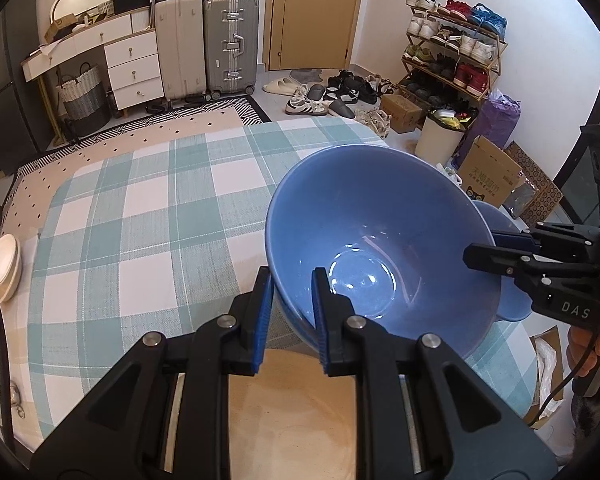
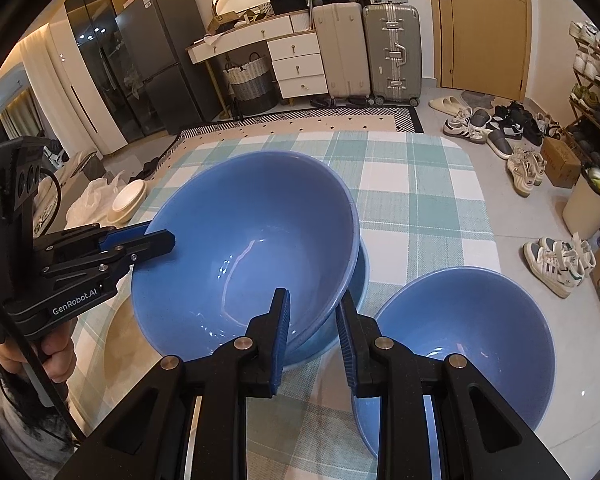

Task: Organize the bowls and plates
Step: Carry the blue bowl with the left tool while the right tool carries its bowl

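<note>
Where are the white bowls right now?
The white bowls sit stacked at the table's far-left edge in the left wrist view, apart from the blue bowl; in the right wrist view they show at upper left, past the left gripper.

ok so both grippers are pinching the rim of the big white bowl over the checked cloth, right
Not quite: the big bowl is blue, not white. The rest holds. The right wrist view shows the left gripper and the right gripper each pinching its rim, on opposite sides, over the checked cloth.
</note>
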A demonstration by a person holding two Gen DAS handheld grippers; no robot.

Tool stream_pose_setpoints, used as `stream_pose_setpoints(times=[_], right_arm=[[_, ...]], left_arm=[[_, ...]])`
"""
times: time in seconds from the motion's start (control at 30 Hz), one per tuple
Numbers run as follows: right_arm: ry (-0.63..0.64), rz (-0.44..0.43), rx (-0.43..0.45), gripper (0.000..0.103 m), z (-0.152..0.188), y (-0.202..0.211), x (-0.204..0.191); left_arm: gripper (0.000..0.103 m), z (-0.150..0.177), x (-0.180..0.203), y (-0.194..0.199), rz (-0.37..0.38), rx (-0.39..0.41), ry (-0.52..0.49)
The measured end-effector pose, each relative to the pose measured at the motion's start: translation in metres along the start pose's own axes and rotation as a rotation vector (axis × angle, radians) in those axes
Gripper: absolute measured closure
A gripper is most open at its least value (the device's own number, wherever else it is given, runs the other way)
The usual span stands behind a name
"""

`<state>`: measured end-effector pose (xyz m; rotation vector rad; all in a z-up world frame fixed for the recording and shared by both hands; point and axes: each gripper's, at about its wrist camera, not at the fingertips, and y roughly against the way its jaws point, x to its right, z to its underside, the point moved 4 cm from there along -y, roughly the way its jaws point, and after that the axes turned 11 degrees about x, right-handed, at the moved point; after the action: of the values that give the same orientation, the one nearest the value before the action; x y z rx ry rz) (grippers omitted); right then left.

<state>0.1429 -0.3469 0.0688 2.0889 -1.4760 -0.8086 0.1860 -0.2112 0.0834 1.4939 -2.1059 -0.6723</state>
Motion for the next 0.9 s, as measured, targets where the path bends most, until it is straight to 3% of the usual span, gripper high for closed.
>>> stream_pose_setpoints(times=[0.9], right_arm=[[0.119, 0.096, -0.038, 0.077, 0.023, -0.039, 0.001]], left_arm=[[0.088, 0.035, -0.011, -0.066, -0.059, -0.054, -0.045]])
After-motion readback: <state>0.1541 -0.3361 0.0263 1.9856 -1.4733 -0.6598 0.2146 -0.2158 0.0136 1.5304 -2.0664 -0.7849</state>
